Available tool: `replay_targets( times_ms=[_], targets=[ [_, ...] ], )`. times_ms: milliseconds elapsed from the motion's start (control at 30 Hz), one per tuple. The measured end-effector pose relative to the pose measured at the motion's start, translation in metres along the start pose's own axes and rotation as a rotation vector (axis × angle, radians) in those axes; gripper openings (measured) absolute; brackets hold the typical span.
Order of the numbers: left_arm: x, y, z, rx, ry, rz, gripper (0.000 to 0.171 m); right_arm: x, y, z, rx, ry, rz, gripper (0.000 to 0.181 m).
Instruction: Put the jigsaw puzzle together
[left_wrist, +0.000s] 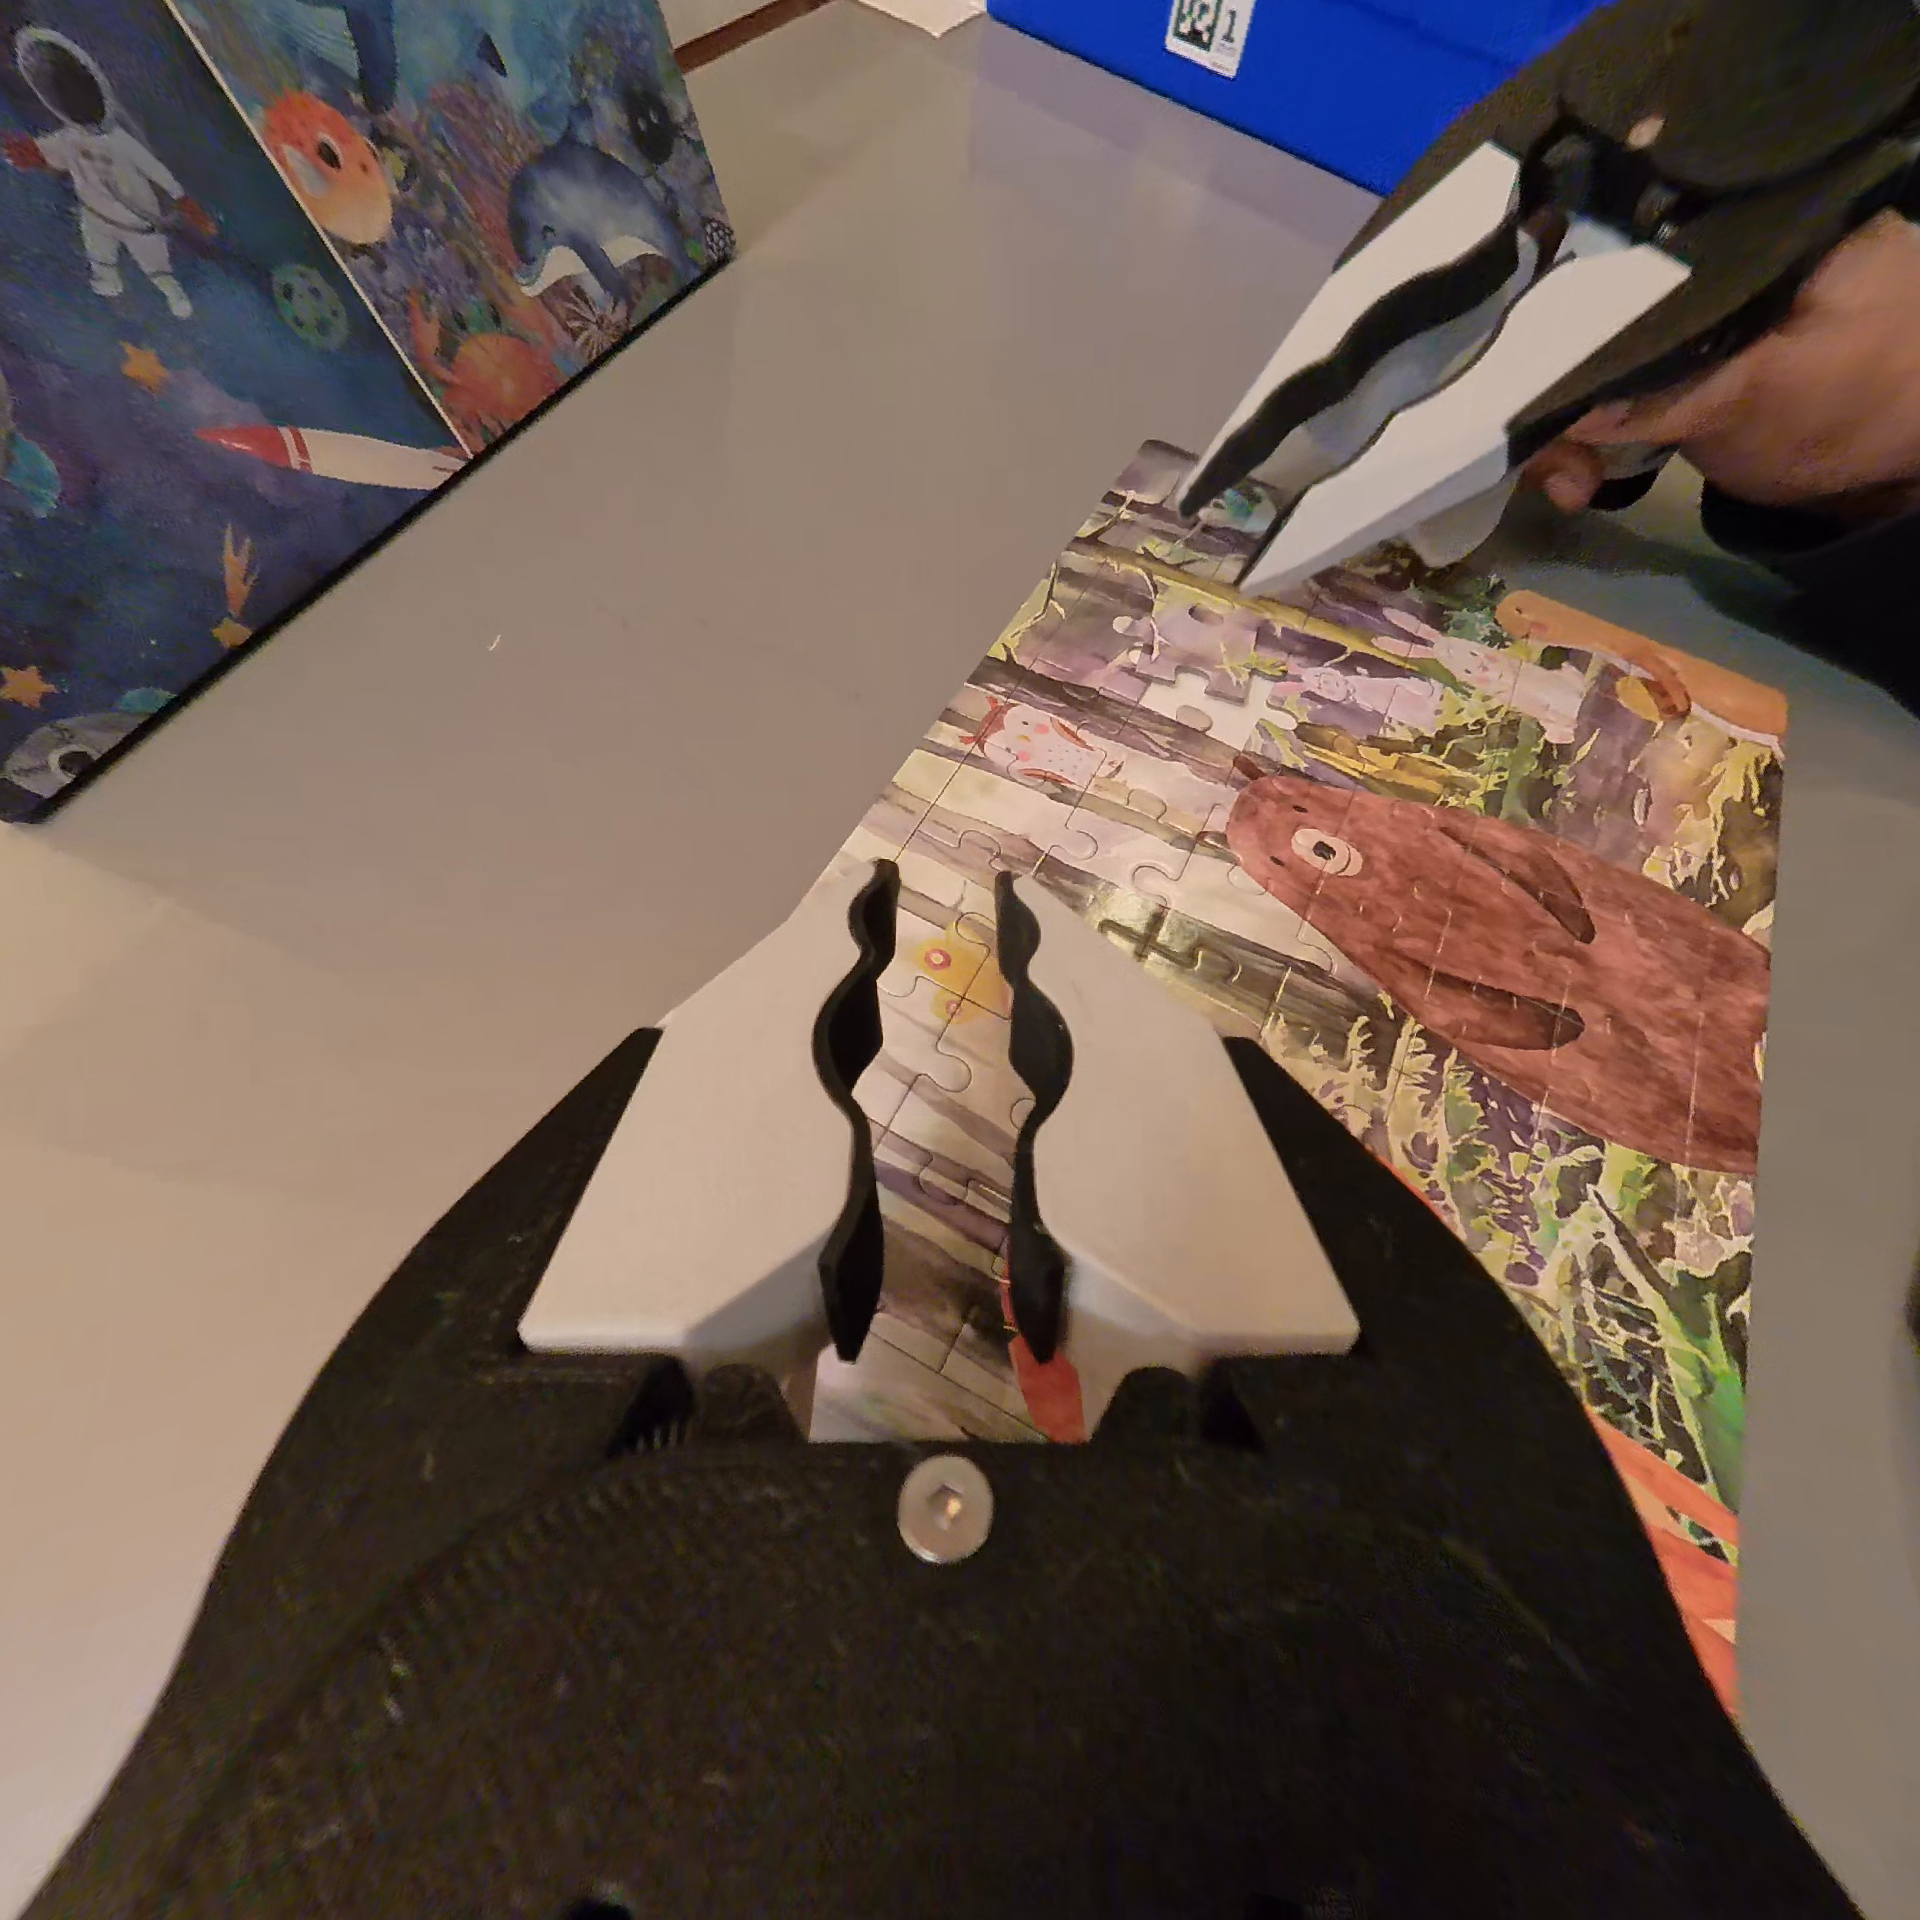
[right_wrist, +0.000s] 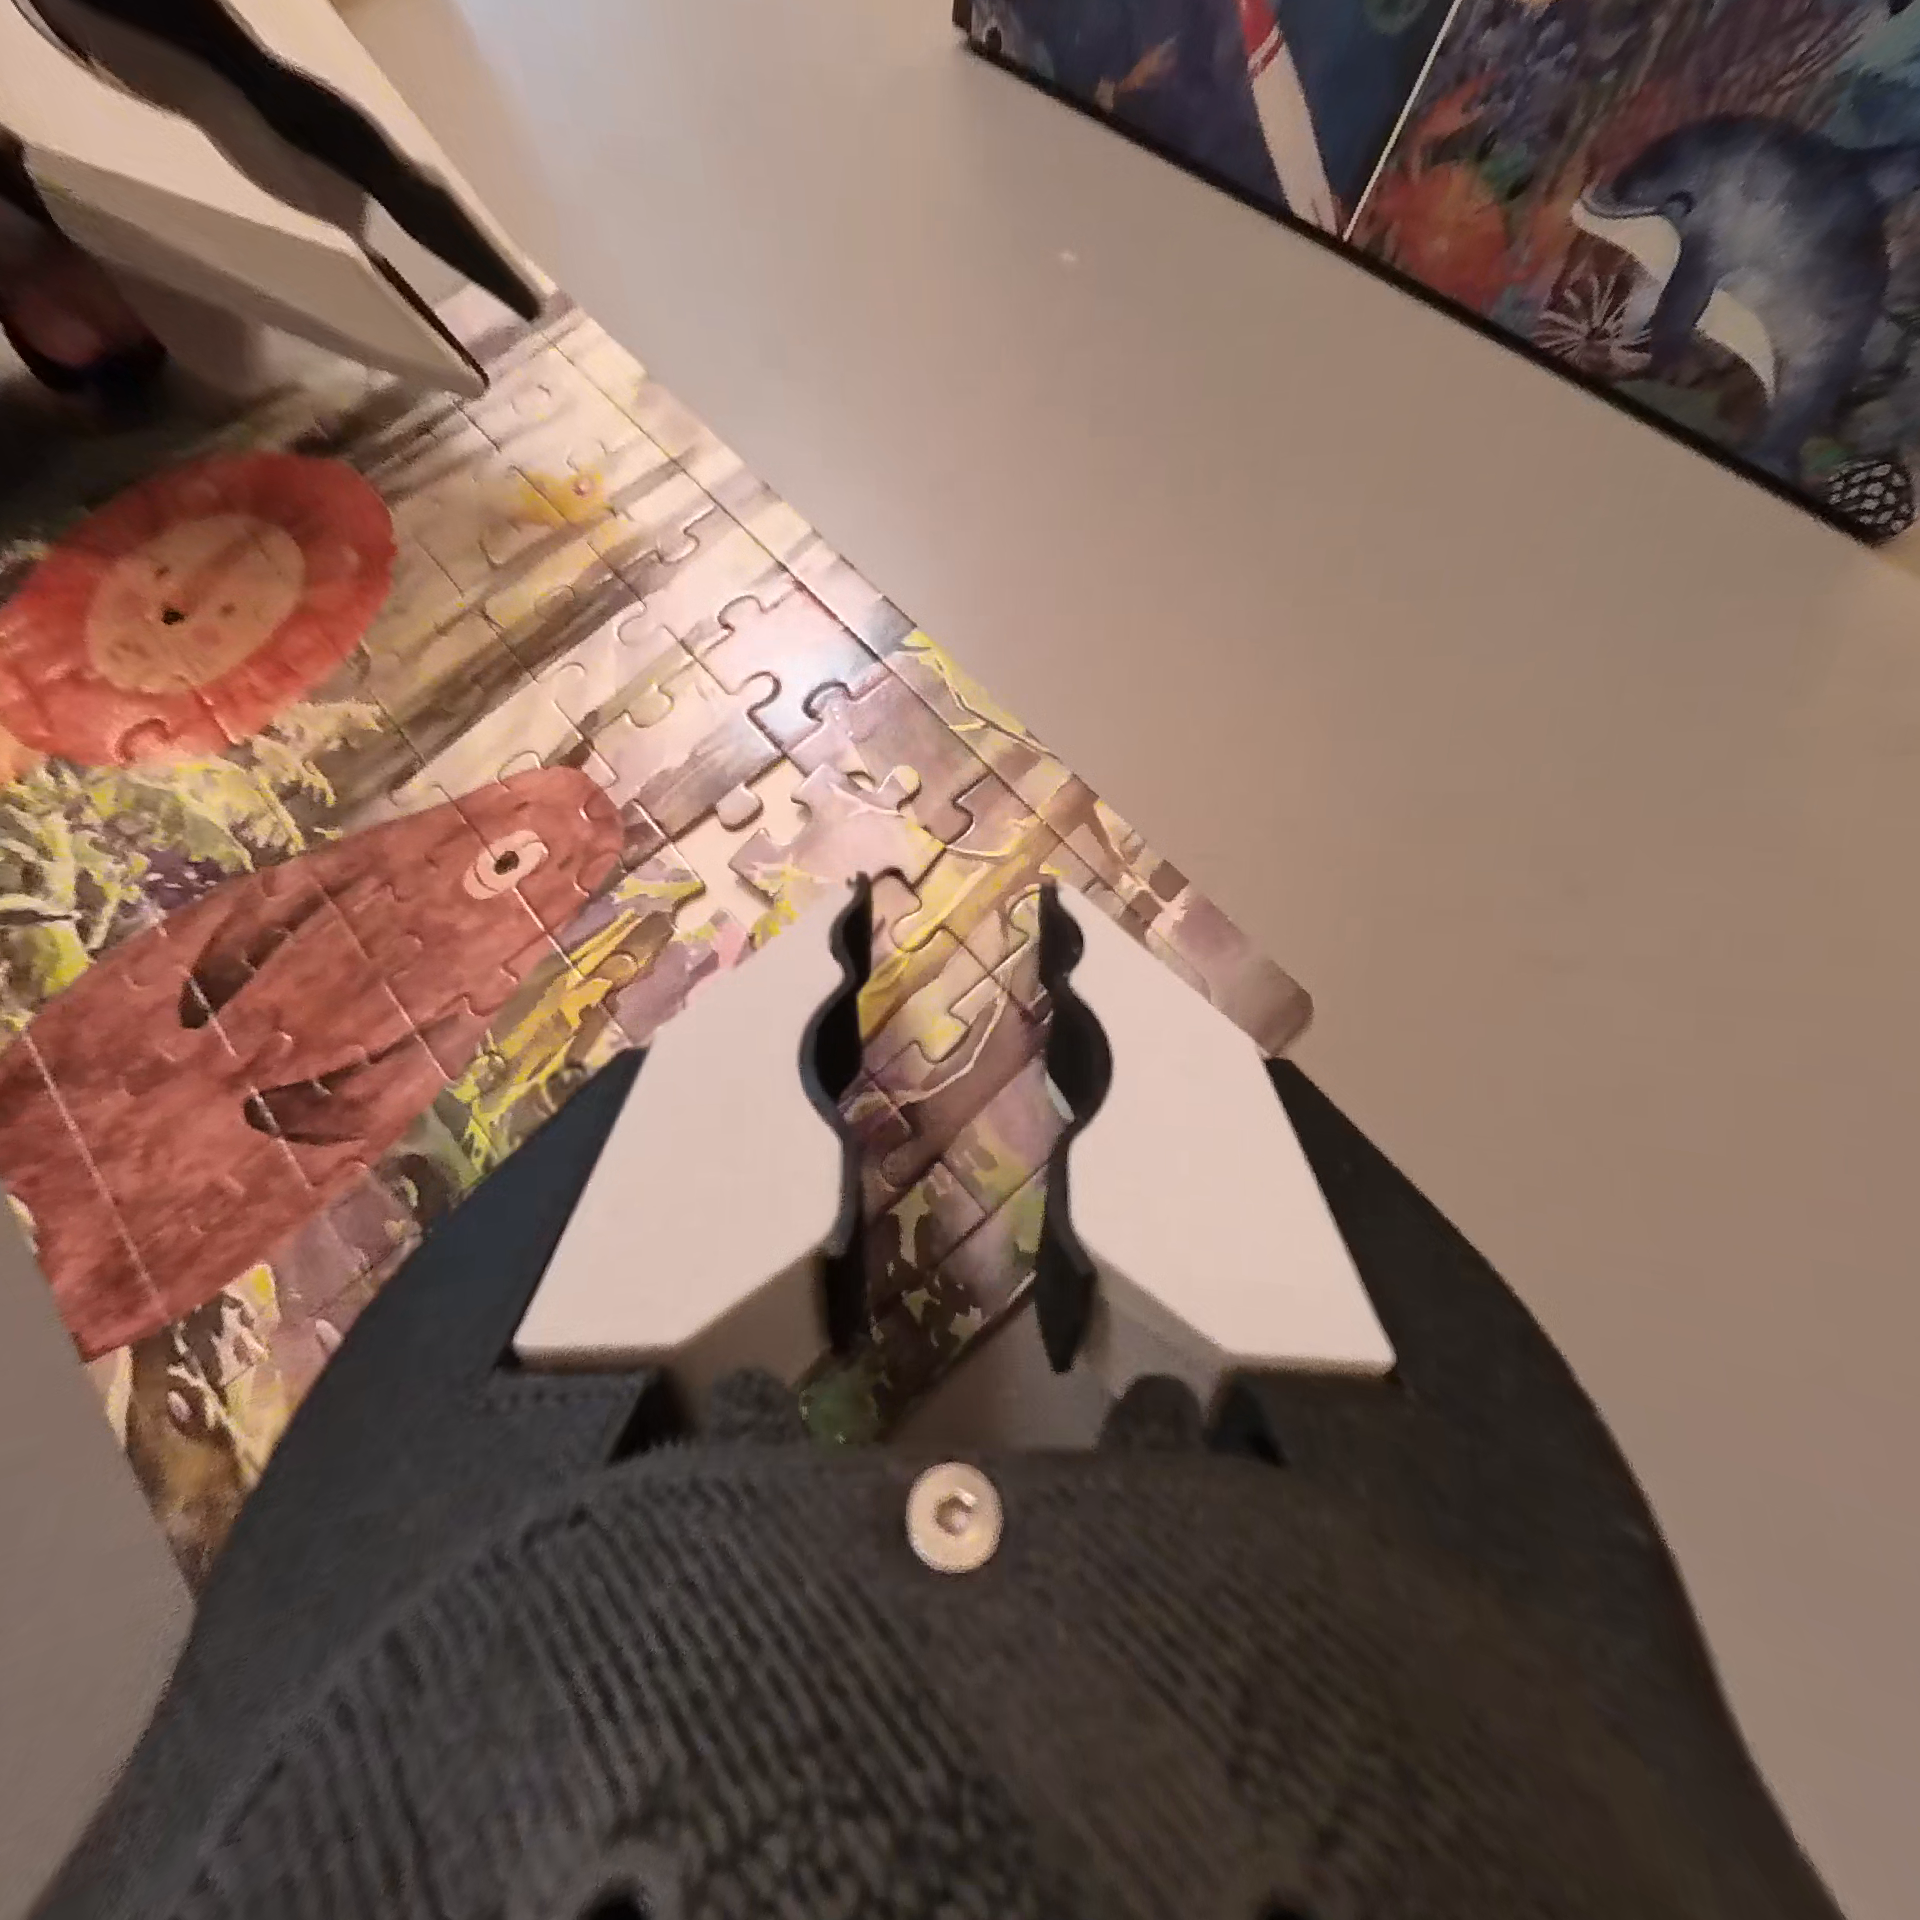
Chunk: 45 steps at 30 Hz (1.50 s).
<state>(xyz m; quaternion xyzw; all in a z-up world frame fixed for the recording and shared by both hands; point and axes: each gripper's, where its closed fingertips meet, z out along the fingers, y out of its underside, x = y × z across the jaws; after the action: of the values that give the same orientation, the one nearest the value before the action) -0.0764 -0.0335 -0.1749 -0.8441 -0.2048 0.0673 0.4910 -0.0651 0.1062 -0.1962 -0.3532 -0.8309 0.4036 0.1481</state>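
The puzzle (left_wrist: 1351, 935) lies nearly complete on the table (left_wrist: 623, 727), thin, light card, easily buckled; one piece (right_wrist: 831, 821) sits proud. Both grippers (left_wrist: 940, 883) (right_wrist: 951, 894) hover slightly parted, empty; press flat, don't pinch.

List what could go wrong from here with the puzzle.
1. One piece near the puzzle's long edge sits raised and askew; pressing it carelessly could buckle its neighbours.
2. Both tongs, left and right, hover open low over joined pieces; a sideways drag might split seams.
3. The right tongs' tips sit by a corner, which could lift if caught.
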Motion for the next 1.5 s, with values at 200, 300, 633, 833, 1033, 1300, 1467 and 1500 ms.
replay_targets(
  times_ms=[200,300,633,833,1033,1300,1467,1500],
  targets=[
    [-0.001,0.0,0.0,0.004,0.011,-0.02,0.018,-0.001,0.002,0.001,-0.006,-0.02,0.016,0.029],
    [0.0,0.001,0.001,-0.005,0.009,-0.014,0.019,0.0,0.004,0.002,-0.019,-0.016,0.018,0.027],
    [0.001,0.002,0.002,-0.019,0.001,0.005,0.019,-0.01,0.005,0.005,-0.033,-0.051,-0.008,0.021],
    [0.001,0.003,0.002,-0.021,-0.001,0.01,0.019,-0.013,0.004,0.006,-0.031,-0.059,-0.024,0.022],
    [0.001,0.003,0.003,-0.025,-0.003,0.016,0.019,-0.023,-0.01,0.003,0.053,-0.109,-0.033,0.031],
    [0.002,0.003,0.003,-0.03,-0.008,0.028,0.019,-0.031,-0.005,0.013,0.007,-0.136,-0.055,0.04],
    [0.002,0.004,0.004,-0.036,-0.012,0.036,0.019,-0.032,-0.001,0.018,-0.023,-0.1,-0.117,0.038],
    [0.002,0.004,0.004,-0.037,-0.012,0.037,0.019,-0.032,-0.001,0.018,-0.023,-0.1,-0.122,0.037]
  ],
)
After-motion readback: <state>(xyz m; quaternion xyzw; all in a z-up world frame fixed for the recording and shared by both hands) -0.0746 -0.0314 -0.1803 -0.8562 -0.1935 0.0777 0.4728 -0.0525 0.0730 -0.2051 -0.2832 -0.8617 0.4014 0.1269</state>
